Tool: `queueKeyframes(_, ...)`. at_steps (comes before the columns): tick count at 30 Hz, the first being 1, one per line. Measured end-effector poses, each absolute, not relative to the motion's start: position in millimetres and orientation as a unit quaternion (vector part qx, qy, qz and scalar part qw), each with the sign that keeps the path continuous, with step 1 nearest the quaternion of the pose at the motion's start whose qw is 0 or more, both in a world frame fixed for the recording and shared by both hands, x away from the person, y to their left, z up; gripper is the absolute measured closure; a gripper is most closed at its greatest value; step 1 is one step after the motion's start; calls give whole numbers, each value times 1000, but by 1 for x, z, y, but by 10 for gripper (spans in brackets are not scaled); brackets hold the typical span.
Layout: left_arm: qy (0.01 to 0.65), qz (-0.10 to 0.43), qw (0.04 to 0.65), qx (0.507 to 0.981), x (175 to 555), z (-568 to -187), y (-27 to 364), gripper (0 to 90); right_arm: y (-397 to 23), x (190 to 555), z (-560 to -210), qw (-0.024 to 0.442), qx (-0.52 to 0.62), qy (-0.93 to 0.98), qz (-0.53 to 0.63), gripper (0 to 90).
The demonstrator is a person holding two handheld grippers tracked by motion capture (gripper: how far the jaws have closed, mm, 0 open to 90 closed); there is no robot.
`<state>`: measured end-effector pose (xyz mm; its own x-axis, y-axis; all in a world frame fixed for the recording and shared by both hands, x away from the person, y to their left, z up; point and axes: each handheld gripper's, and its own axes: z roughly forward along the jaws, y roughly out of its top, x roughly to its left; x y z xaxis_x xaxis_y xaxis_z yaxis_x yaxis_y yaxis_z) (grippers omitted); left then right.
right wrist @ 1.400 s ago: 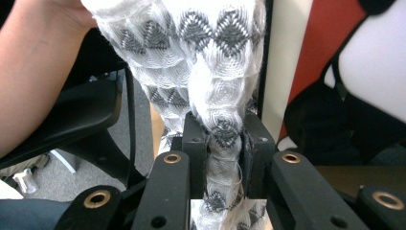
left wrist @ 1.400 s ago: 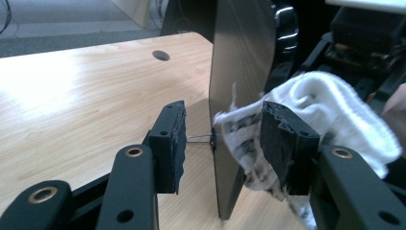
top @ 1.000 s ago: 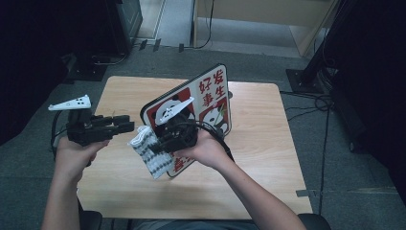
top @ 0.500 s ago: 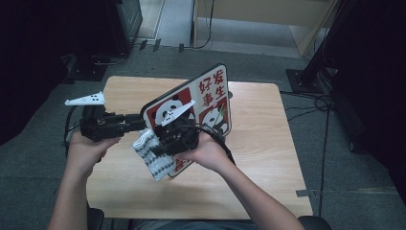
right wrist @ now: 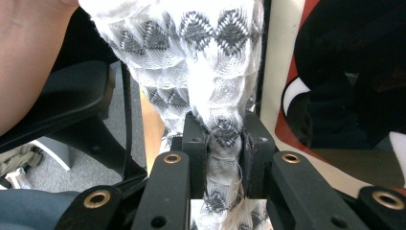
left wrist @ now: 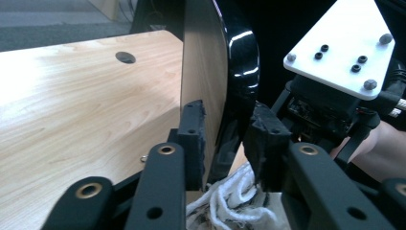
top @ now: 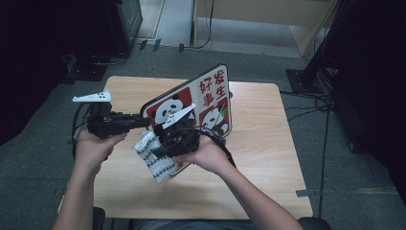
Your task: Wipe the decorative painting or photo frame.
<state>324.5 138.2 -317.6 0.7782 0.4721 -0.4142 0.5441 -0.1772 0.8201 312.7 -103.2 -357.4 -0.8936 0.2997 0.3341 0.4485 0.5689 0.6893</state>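
Cloth (right wrist: 220, 72), white with grey zigzags, sits pinched tight in the right claw (right wrist: 224, 143) against the panda board's (top: 201, 103) lower edge. Left claw (left wrist: 225, 139) has just been closing around that board's rim, pads not quite touching, mid-tabletop (top: 268, 158).

Surface: a light wooden table (top: 268, 158), pale grain, rounded corners, standing on grey floor (top: 57, 158).
Detail: a round hole (left wrist: 125, 57) in the tabletop, seen in the left gripper view.
Resting on it: the panda board (top: 210, 103), tilted up on its lower edge.
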Motion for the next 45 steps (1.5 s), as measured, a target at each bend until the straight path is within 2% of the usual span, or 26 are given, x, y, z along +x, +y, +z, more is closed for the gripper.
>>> queueKeyframes(3, 330, -34, 547, 768, 324, -318, 137, 747, -103, 312, -359, 91, -214, -881, -413, 773)
queueKeyframes(12, 332, -25, 544, 770, 322, -318, 135, 766, -103, 312, -365, 92, -217, -881, -411, 773)
queueKeyframes(45, 335, -27, 542, 770, 319, -318, 136, 763, -109, 307, -400, 104, -225, -882, -400, 774)
